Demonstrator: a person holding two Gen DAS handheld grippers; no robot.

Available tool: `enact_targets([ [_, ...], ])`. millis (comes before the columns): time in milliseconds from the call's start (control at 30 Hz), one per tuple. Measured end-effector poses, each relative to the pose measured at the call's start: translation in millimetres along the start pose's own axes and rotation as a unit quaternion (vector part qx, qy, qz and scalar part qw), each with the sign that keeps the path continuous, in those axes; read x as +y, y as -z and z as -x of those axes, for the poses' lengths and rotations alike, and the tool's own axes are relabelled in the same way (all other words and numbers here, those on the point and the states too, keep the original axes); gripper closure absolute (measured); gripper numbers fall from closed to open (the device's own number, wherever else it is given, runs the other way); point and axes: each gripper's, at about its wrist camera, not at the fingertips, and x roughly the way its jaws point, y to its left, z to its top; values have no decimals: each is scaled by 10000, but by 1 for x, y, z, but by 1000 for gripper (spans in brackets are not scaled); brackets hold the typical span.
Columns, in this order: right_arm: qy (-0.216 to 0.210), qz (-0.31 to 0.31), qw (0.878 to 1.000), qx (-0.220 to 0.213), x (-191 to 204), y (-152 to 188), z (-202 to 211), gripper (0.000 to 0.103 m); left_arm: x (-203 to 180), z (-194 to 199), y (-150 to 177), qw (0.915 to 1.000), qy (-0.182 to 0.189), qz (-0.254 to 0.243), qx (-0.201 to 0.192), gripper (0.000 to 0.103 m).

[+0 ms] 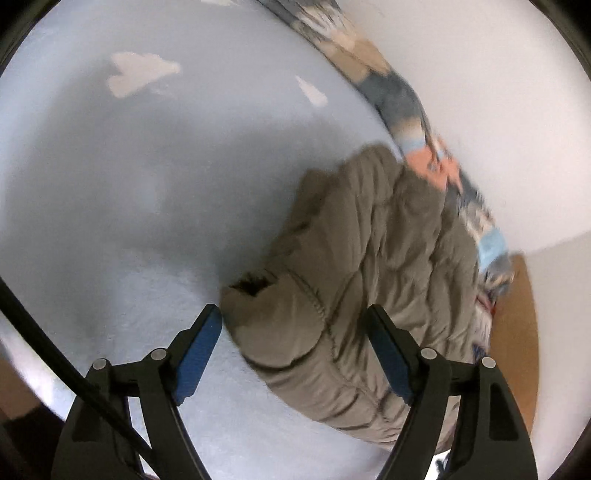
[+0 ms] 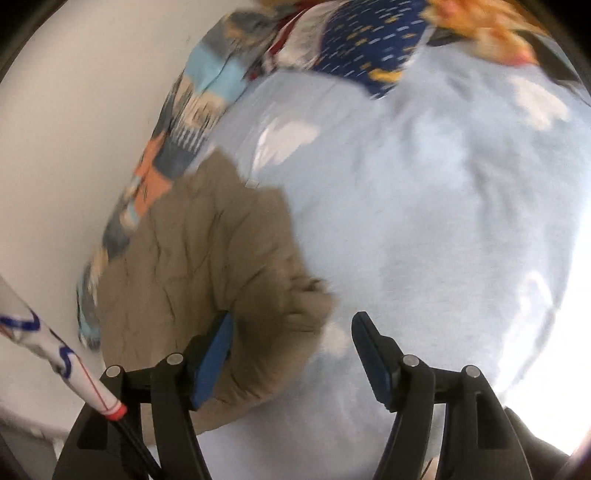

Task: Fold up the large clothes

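Observation:
A khaki quilted jacket [image 1: 373, 258] lies bunched on a pale blue bed sheet [image 1: 155, 192] beside the wall. In the left wrist view its sleeve cuff and lower part lie under and between the fingers of my left gripper [image 1: 291, 312], whose blue pads stand wide apart and do not press on it. In the right wrist view the jacket [image 2: 199, 251] fills the lower left. My right gripper [image 2: 292, 317] is open just above the jacket's edge, its left finger [image 2: 216, 354] over the fabric and its right finger over bare sheet [image 2: 424, 221].
A patchwork blanket [image 1: 402, 96] runs along the white wall [image 1: 480, 74]. Navy [image 2: 369, 40] and orange [image 2: 484, 26] cloths lie at the sheet's far end. A brown surface [image 1: 517, 332] shows past the bed's edge. A black cable [image 1: 55, 354] and a white patterned sleeve [image 2: 55, 350] cross the lower left corners.

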Motion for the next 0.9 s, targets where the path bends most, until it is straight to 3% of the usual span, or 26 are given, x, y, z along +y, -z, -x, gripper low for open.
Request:
enact_targets([
  [100,155,-33,9982,-574,-5,-3,25,30,-14,38,6,9944,-424,-398,-885,24],
  [167,112,518,9951,-830,14,0,30,34,-37,53,14,9861,-585,-911,-1263,24],
  [267,-7,1447,9843,-1009,55,17,27,43,-84,53,29,9732,-556,-1833,-1272,24],
  [333,-32,2094,9727,-998,87,33,17,44,-121,41,49,9512,-605,-2754,-1251,24],
  [433,96,2255,9710,-783,107,41,-8,44,-156,4,69,9127,-999,-3811,-1086,24],
  [500,453,2050,9754,-666,103,35,-24,44,-161,-20,72,9025,-1152,-4045,-923,24],
  [567,659,1787,9802,-543,92,26,-35,44,-155,-46,66,9066,-1238,-3982,-636,24],
  [633,978,1660,9802,-444,80,20,-44,44,-143,-73,59,9215,-1164,-3689,-339,19],
  [700,1051,1426,9840,-193,64,15,-55,43,-139,-80,55,9308,-1128,-3465,-297,17],
  [800,1169,1217,9856,-89,55,13,-63,44,-152,-74,63,9194,-1255,-3672,-645,17],
  [900,1546,1572,9696,-1058,83,18,-33,43,-162,-56,71,9136,-1008,-3802,-1035,17],
])
